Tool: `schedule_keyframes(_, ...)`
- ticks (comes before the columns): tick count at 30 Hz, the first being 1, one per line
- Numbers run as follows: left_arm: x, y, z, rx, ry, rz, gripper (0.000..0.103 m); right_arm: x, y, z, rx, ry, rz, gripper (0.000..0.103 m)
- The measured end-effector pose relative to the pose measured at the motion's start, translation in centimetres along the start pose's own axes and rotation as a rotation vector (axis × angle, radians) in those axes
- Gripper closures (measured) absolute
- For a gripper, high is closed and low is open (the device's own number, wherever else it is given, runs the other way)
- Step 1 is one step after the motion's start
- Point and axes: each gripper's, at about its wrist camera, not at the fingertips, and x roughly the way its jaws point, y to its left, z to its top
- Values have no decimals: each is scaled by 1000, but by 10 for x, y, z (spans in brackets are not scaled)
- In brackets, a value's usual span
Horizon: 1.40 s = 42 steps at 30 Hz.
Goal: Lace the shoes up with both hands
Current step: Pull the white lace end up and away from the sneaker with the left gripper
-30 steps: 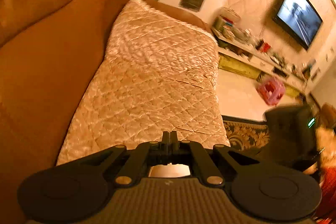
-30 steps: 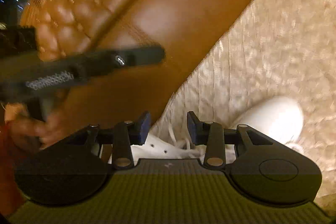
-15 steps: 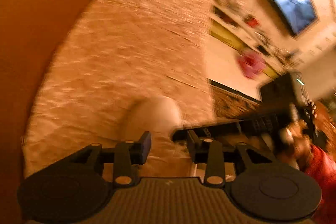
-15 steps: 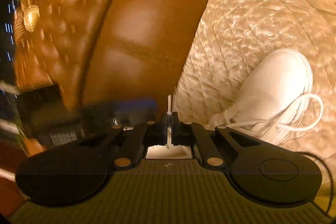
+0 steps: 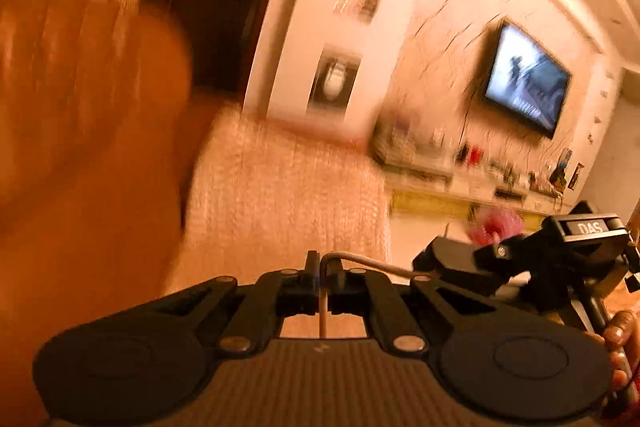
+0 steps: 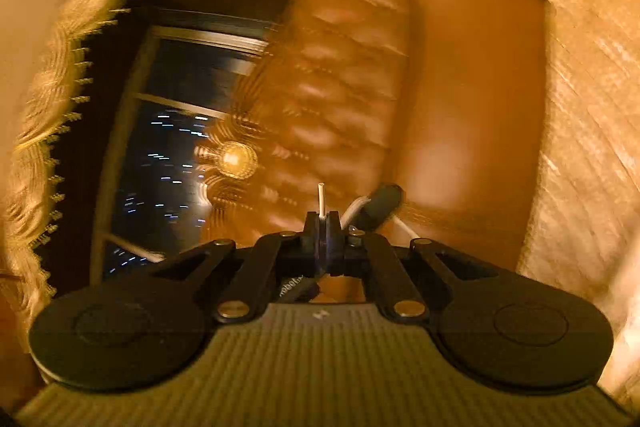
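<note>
My left hand-held gripper is matte black: two round discs at its outer ends, angled link arms fastened with brass-coloured rivets, and a grey ribbed body below them. My right hand-held gripper has the same build, its ribbed body olive-grey. Seen beside the left one, it carries a white "DAS" label; a red sleeve edges its handle.

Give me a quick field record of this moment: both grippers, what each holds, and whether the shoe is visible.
left gripper: shut on a lace end
right gripper: shut on the other lace end, tip poking past the fingers
shoe: in neither view
surroundings: brown sofa, quilted cover, wall TV
image quality: both views motion-blurred
</note>
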Motion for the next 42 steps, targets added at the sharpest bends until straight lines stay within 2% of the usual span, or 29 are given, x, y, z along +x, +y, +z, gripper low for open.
schedule_keyframes(2,-12,-3,22,17,-107,10,101,-6,22,9,-54,-51,83,92)
schedule_keyframes(3,-17,-3,30,22,-149,22,101,-10,31,12,-89,-77,73,84)
schedule_keyframes(4,-21,-1,36,29,-176,44,101,-14,37,15,-135,-102,34,61)
schedule_keyframes(5,-24,3,40,28,-191,67,101,-17,39,15,-173,-125,-18,48)
schedule_keyframes(7,-31,12,46,12,-210,108,101,-20,29,15,-169,-118,-113,46)
schedule_keyframes(11,-48,36,56,-39,-269,190,101,-14,-18,5,-74,8,-290,46)
schedule_keyframes(15,-67,42,70,-26,-314,247,101,14,-50,-12,-43,186,-344,46)
schedule_keyframes(18,-79,37,79,-21,-327,249,101,47,-49,-31,-115,330,-341,46)
schedule_keyframes(22,-85,28,75,-7,-308,260,101,69,-58,-40,-139,383,-410,46)
schedule_keyframes(24,-90,29,71,-9,-265,277,100,66,-69,-41,-69,349,-395,46)
schedule_keyframes(27,-85,40,51,-11,-105,360,101,51,-84,-41,71,284,-276,46)
schedule_keyframes(28,-83,47,39,-27,-31,390,101,50,-88,-41,86,298,-258,46)
schedule_keyframes(32,-79,69,-24,-133,222,478,101,65,-108,-56,163,452,-214,46)
schedule_keyframes(34,-74,69,-67,-156,362,504,101,64,-119,-61,230,443,-200,46)
schedule_keyframes(37,-69,60,-134,-154,561,501,101,58,-131,-56,267,369,-295,46)
schedule_keyframes(39,-73,54,-173,-203,668,493,101,66,-131,-53,209,397,-378,46)
schedule_keyframes(42,-81,60,-189,-249,702,548,101,84,-135,-55,200,460,-435,46)
